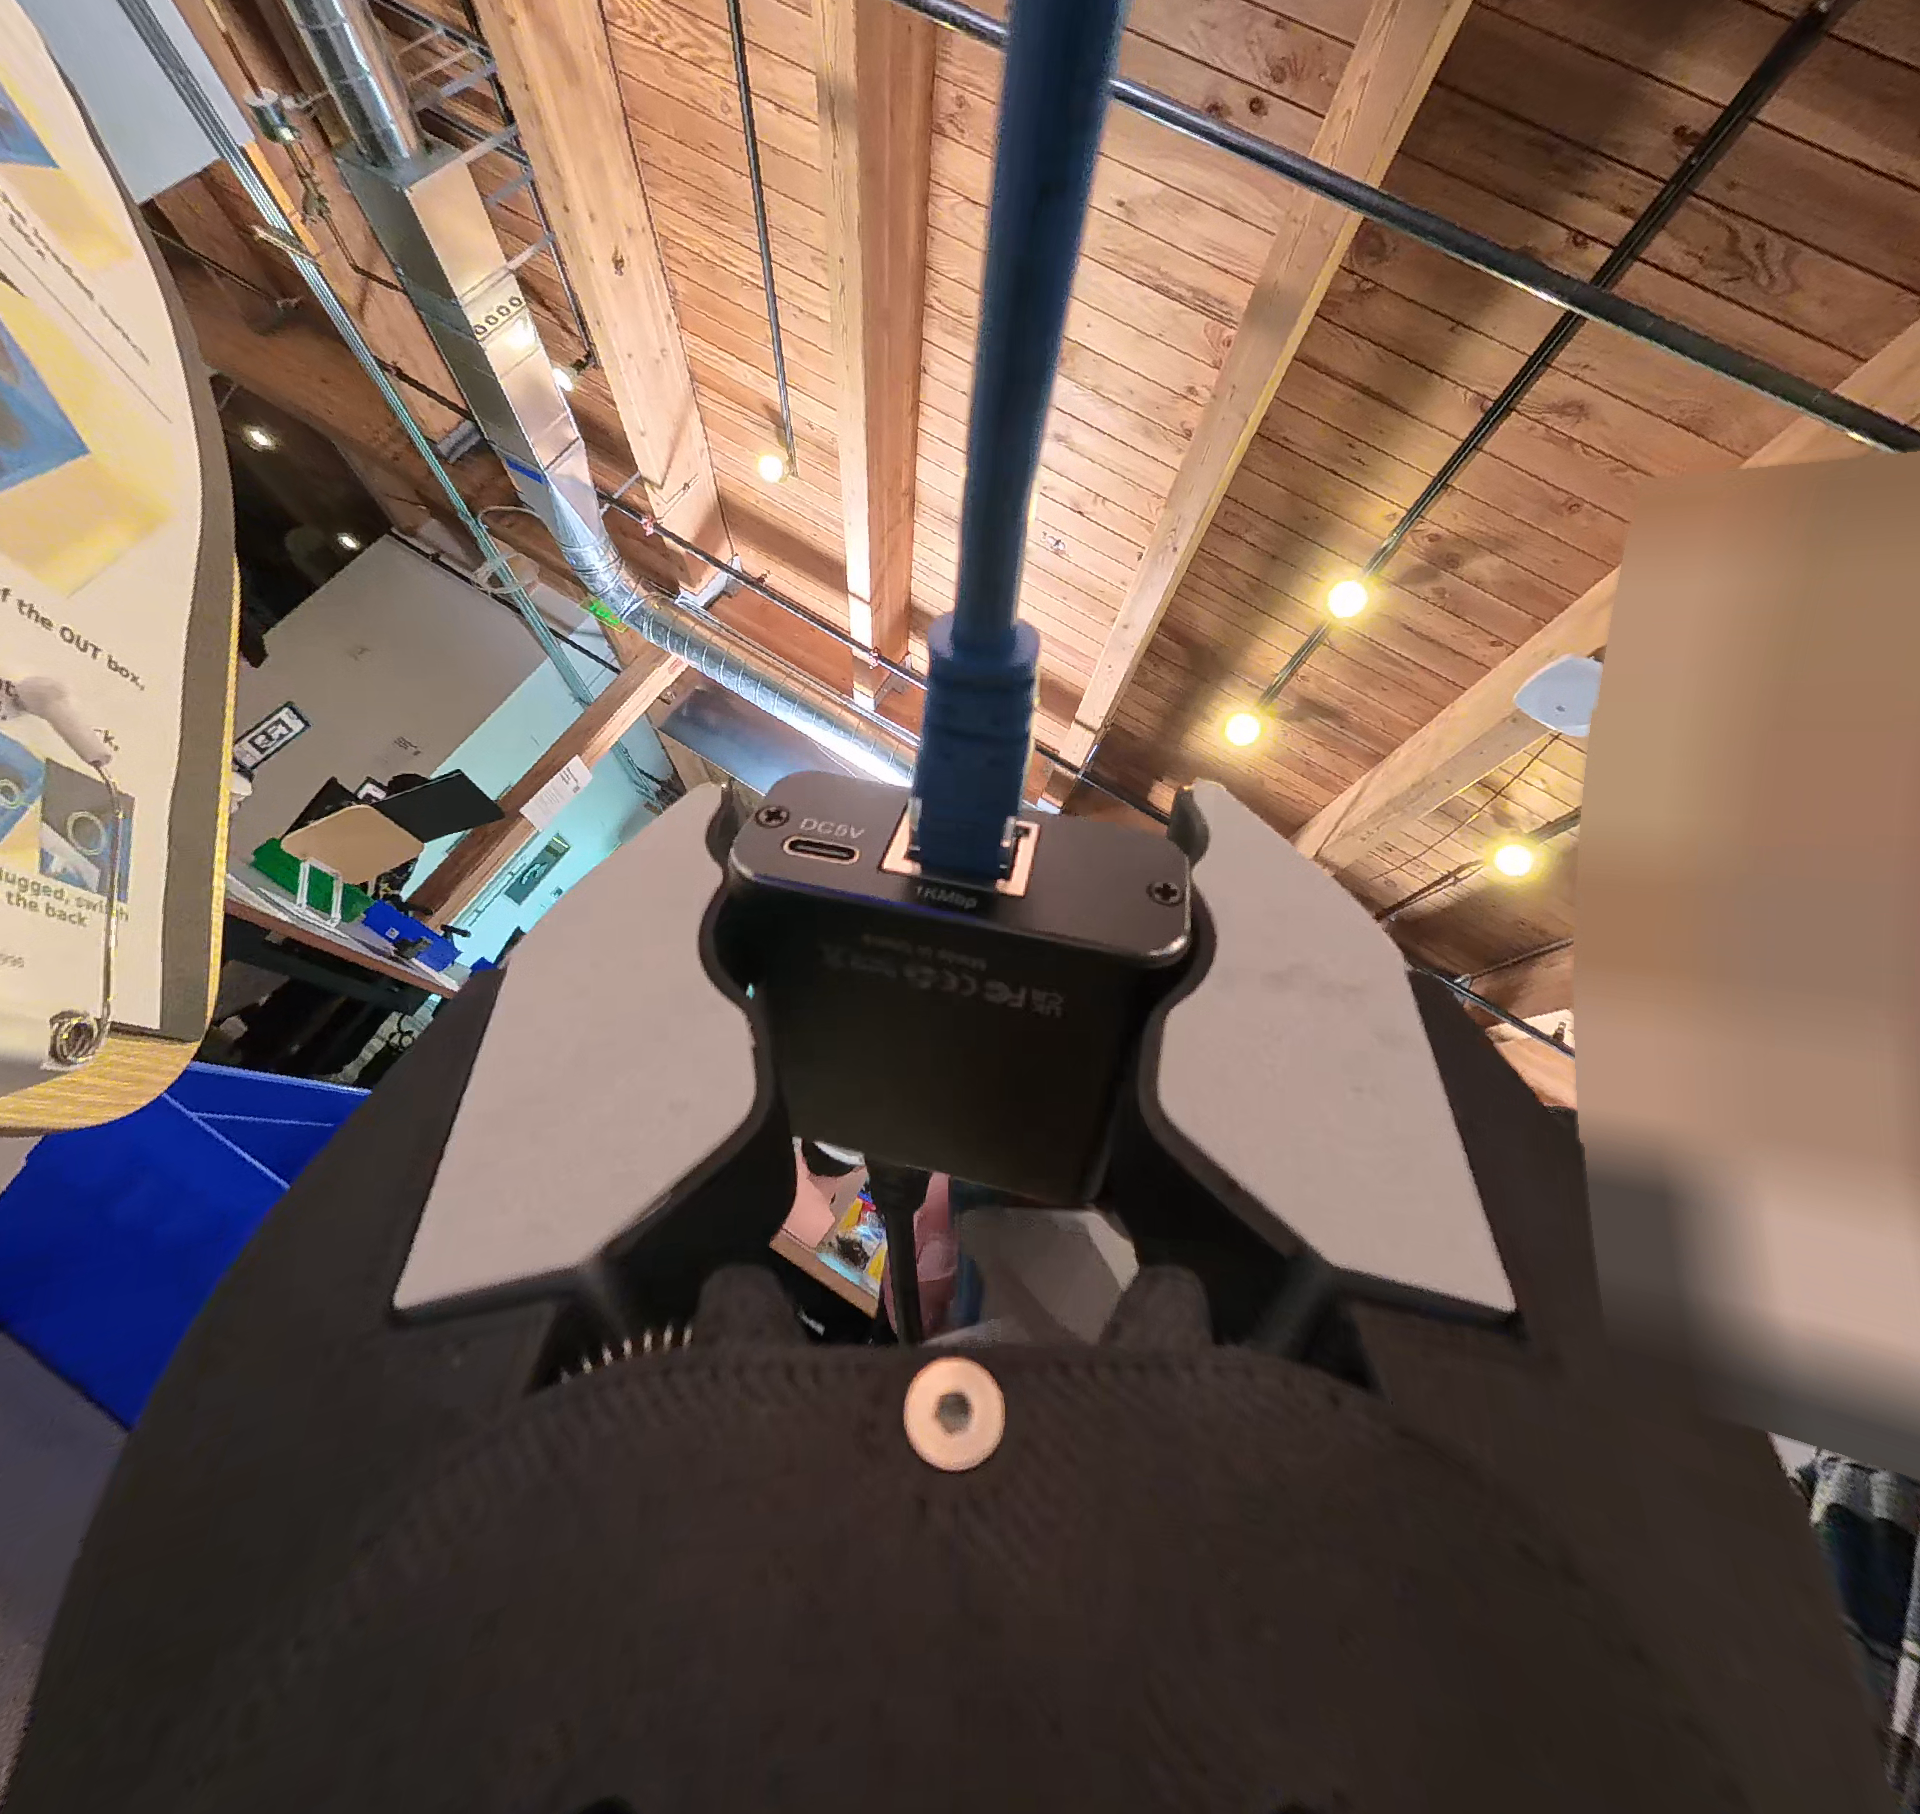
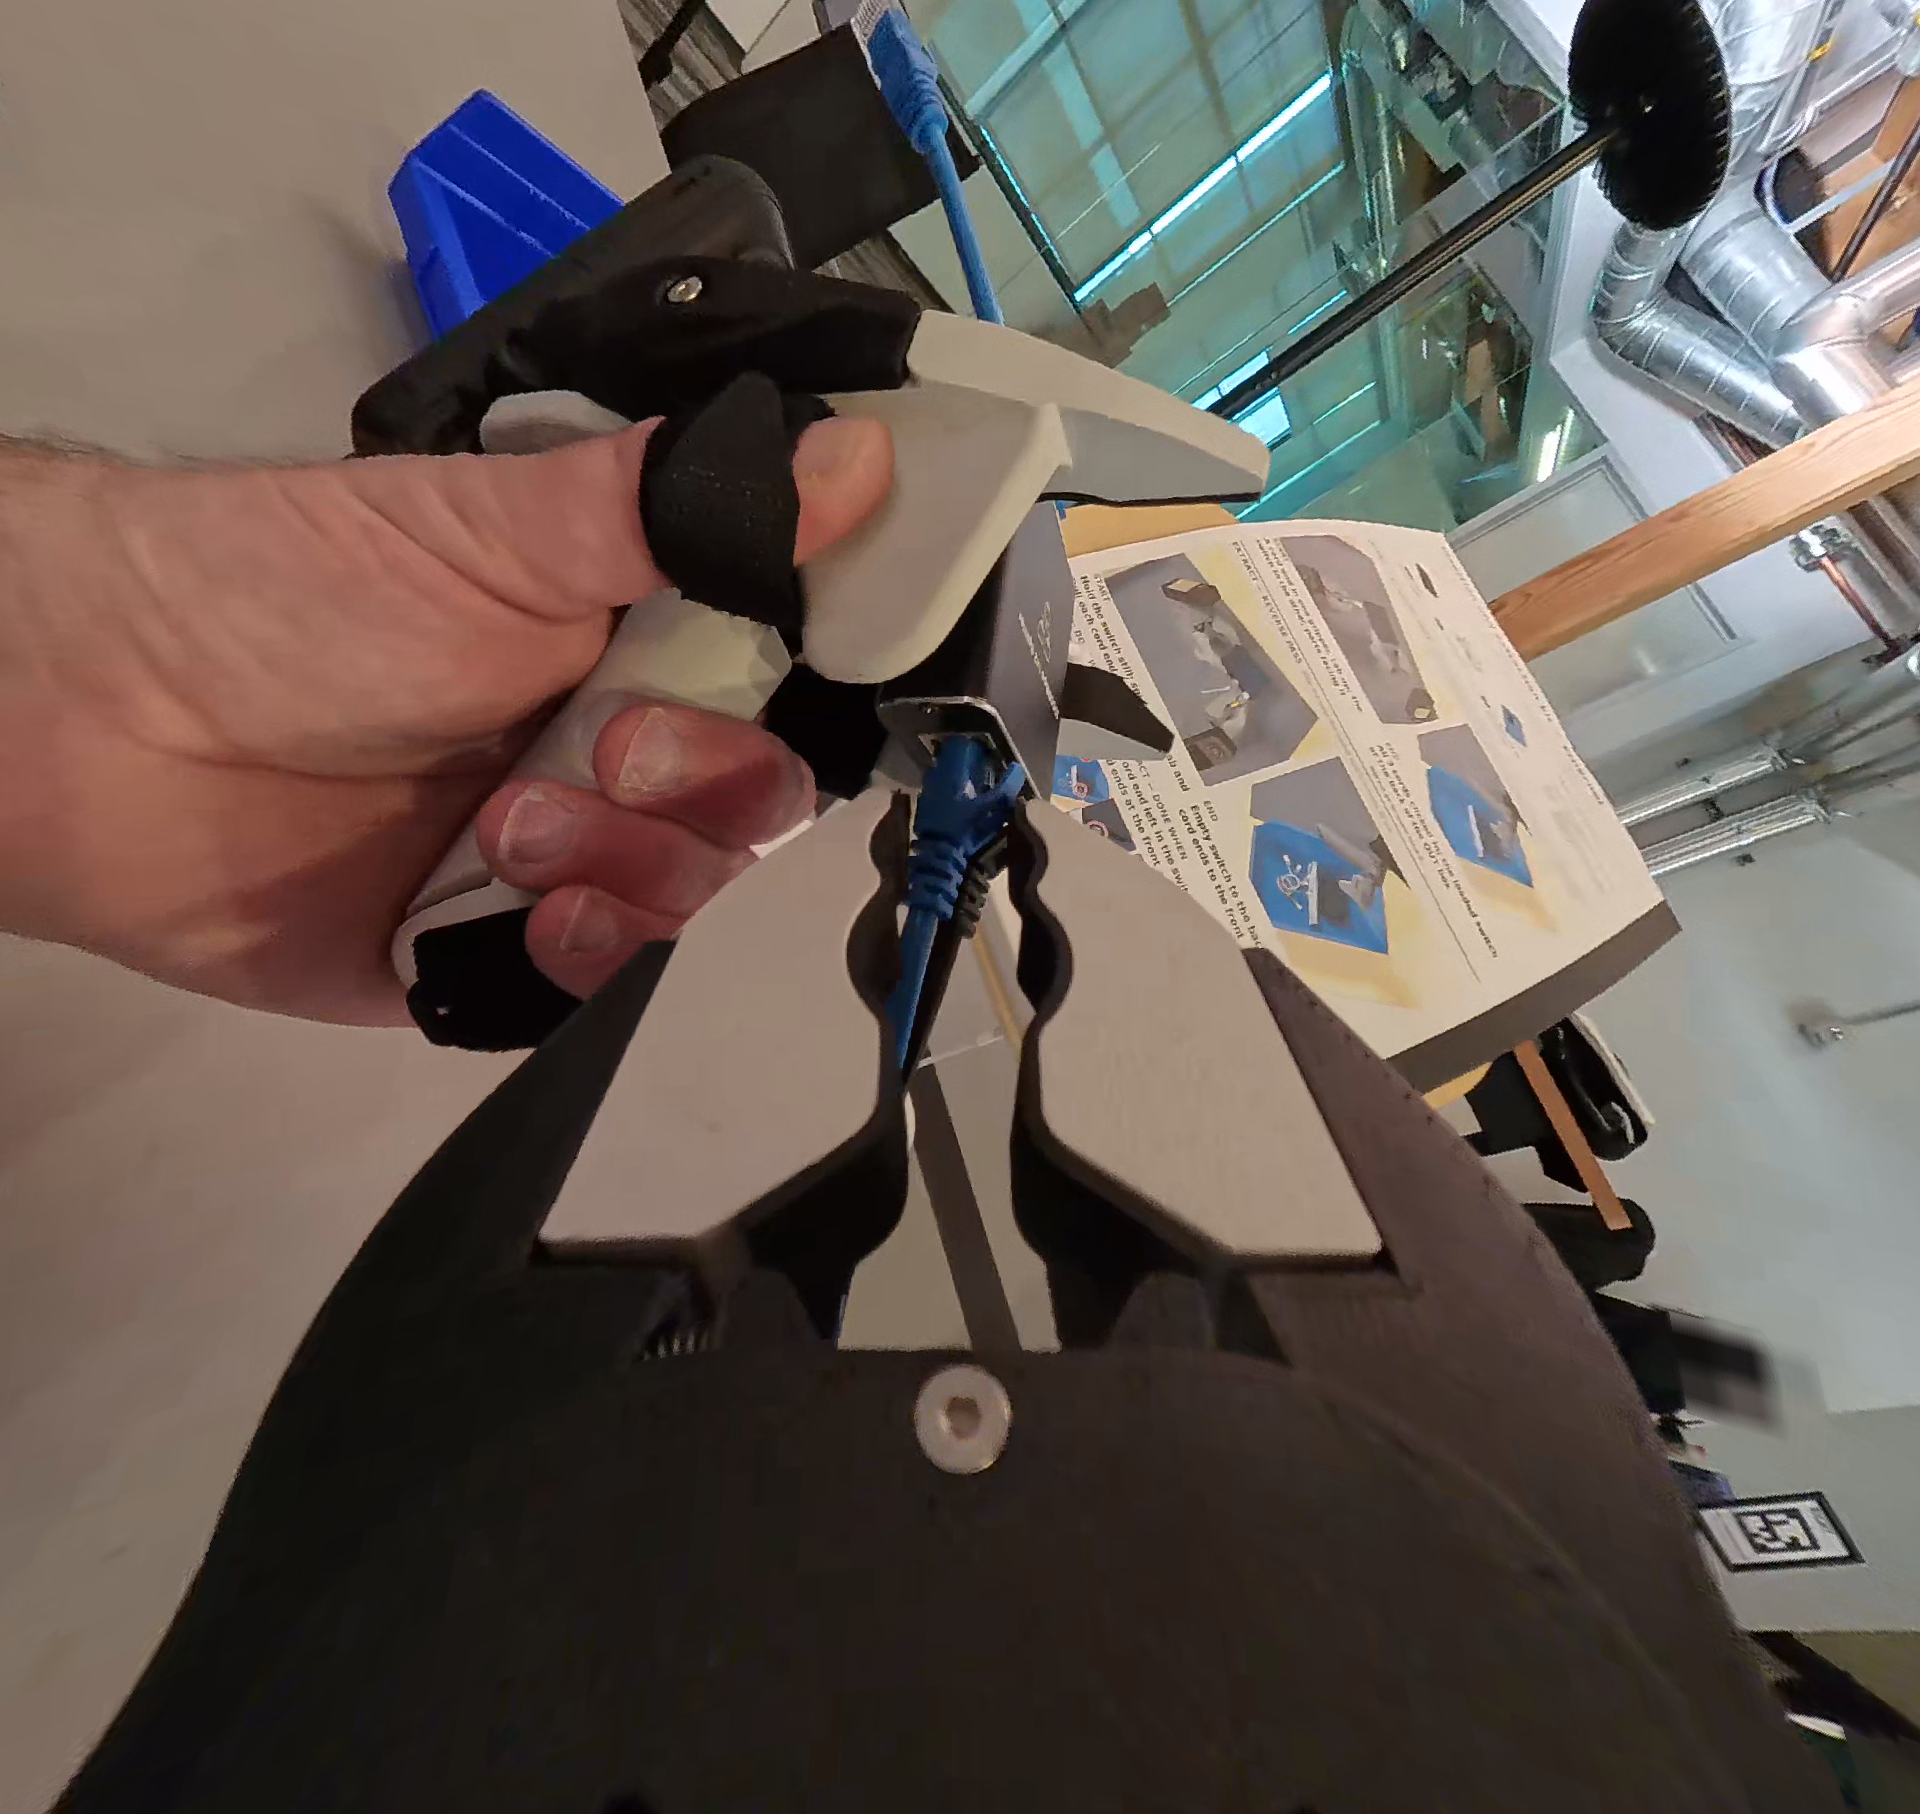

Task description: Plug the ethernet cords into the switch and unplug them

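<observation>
The left gripper [image 1: 961, 829] clamps a small black ethernet switch [image 1: 956, 995] across its width, both grey fingers [image 1: 613, 1016] bearing on the casing, its port face turned away from the wrist toward 12 o'clock. A blue ethernet cord [image 1: 1023, 310] sits plugged into the one port visible on that face and runs straight off toward 12 o'clock, so its long axis continues the gripper's own line, at right angles to the port face. A thin black cable [image 1: 902, 1265] leaves the switch's near end toward 6 o'clock. In the right wrist view the left hand [image 2: 343, 642] holds that gripper at about 10 o'clock. The right gripper [image 2: 956, 829] stands directly in line with the cord, the blue plug boot [image 2: 951, 824] between its two fingertips, just short of the switch's port face [image 2: 940, 715] at 12 o'clock. The jaws are narrowed round the boot, but whether the pads press it I cannot tell. A second, free blue plug [image 2: 894, 50] shows far off at 12 o'clock. I judge the coming move a straight pull along the cord's axis, toward 6 o'clock in the right view; the right gripper is the nearer to the plug.
</observation>
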